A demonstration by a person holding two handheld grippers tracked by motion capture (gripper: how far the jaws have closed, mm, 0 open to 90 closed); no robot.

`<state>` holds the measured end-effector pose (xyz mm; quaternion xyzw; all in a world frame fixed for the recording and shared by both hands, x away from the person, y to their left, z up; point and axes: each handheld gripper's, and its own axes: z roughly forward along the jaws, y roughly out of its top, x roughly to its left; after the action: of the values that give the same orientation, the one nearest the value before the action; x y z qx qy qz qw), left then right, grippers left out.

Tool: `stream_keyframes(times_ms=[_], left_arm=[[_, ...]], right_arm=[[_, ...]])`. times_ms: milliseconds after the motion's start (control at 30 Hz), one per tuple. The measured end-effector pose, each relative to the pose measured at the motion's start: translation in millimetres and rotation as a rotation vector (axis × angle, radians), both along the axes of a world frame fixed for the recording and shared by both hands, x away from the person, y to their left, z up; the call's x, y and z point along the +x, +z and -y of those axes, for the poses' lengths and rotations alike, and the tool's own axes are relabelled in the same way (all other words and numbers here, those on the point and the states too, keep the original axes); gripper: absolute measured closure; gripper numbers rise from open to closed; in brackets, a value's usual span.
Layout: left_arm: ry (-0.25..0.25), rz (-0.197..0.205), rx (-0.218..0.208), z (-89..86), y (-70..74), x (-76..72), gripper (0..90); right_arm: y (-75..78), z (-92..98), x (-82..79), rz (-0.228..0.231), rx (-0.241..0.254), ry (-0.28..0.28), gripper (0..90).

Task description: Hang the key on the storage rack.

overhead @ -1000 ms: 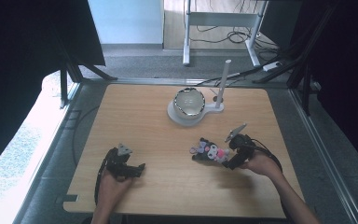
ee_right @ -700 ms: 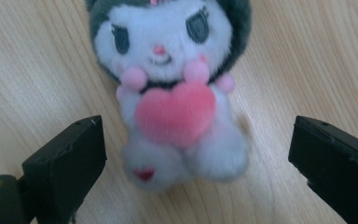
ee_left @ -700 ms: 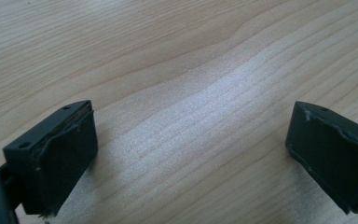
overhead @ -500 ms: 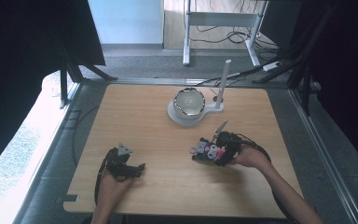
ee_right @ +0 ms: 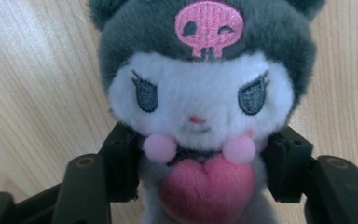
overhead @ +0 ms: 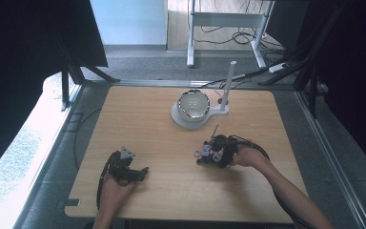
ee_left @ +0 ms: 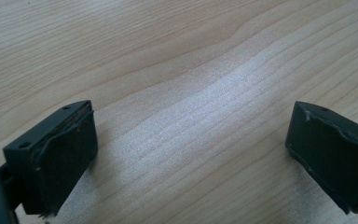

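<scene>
A small plush toy [ee_right: 200, 88] with a dark grey hood, a pink skull badge, a white face and a pink heart lies on the wooden table [overhead: 138, 124]. In the high view the plush toy [overhead: 203, 153] sits right of the table's centre. My right gripper [ee_right: 200, 163] has its two black jaws pressed against the toy's sides at the neck, and from above the right gripper [overhead: 215, 153] covers most of the toy. My left gripper [overhead: 143, 172] rests near the front left. Its jaws stand wide apart in the left gripper view [ee_left: 191, 154], over bare wood.
A shiny metal bowl [overhead: 194, 104] sits on a white base [overhead: 183, 120] with an upright white post [overhead: 228, 86] at the table's far middle. Cables trail from both grippers. Dark frame legs stand beyond the table's corners.
My right gripper has moved left onto the plush toy and its jaws now hold the toy's sides. The left gripper has stayed put.
</scene>
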<state>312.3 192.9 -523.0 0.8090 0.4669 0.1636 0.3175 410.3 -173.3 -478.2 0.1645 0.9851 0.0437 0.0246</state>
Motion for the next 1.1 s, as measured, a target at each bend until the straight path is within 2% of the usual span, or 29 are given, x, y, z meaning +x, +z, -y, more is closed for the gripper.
stream_keyframes(times_ms=[67, 133, 267, 567, 767, 1100], left_arm=[[0.0, 0.0, 0.0, 0.0, 0.0, 0.0, 2.1], [0.0, 0.0, 0.0, 0.0, 0.0, 0.0, 2.1], [0.0, 0.0, 0.0, 0.0, 0.0, 0.0, 2.1], [0.0, 0.0, 0.0, 0.0, 0.0, 0.0, 2.1], [0.0, 0.0, 0.0, 0.0, 0.0, 0.0, 2.1], [0.0, 0.0, 0.0, 0.0, 0.0, 0.0, 2.1]], right_arm=[[1.9, -0.6, 0.9, -0.003, -0.003, -0.008, 43.5], [6.2, 0.2, 2.1, -0.017, 0.014, -0.015, 44.4], [14.3, 2.9, 3.1, -0.015, 0.037, -0.021, 44.6], [36.7, 11.9, 5.6, 0.015, 0.076, -0.022, 44.5], [48.5, 19.0, 8.3, 0.007, 0.105, -0.034, 44.4], [69.2, 29.9, 14.9, 0.024, 0.125, -0.048, 44.4]])
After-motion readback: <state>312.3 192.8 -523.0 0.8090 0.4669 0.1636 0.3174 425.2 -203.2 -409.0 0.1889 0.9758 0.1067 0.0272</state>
